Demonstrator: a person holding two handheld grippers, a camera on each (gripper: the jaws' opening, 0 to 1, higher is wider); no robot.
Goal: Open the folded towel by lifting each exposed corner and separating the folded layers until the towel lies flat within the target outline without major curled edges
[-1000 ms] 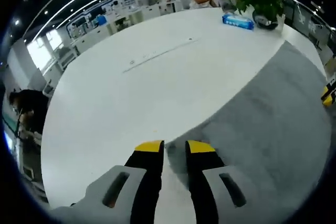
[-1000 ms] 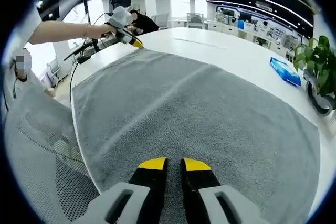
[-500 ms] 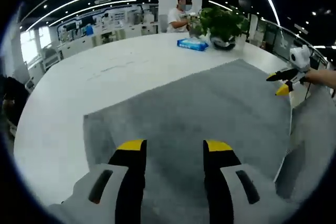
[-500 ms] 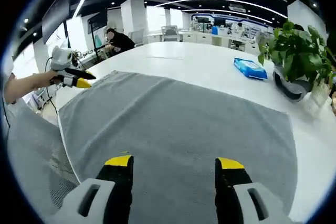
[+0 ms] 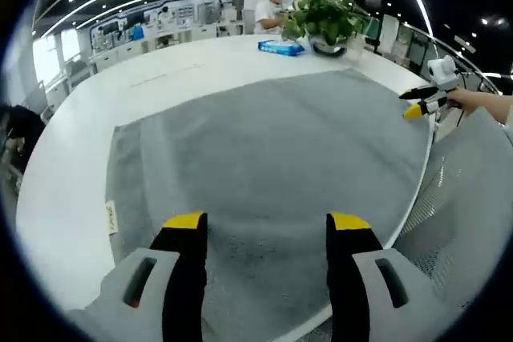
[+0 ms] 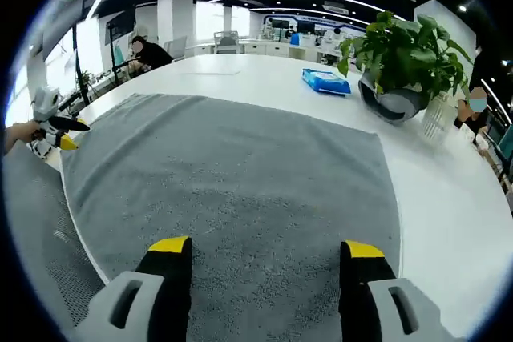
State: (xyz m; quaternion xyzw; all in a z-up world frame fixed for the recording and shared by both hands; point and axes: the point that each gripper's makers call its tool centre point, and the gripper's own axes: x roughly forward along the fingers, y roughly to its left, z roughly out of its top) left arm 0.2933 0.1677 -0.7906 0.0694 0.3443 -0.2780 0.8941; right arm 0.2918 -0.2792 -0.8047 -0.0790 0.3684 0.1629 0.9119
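Now both tongs, left tongs (image 5: 265,222) and right tongs (image 6: 262,246), wide apart, empty above towel (image 6: 232,174)

- the towel (image 5: 272,150) is grey, with a short nubbly pile, and lies spread out in a single flat sheet on the white table.
- in the left gripper view its near edge runs along the table's curved rim, and a small pale label (image 5: 111,218) sits at one side edge.
- faint straight fold lines run across the cloth.
- in the right gripper view the towel (image 6: 232,174) shows straight edges and a square far corner lying flat, with no curled edges visible.
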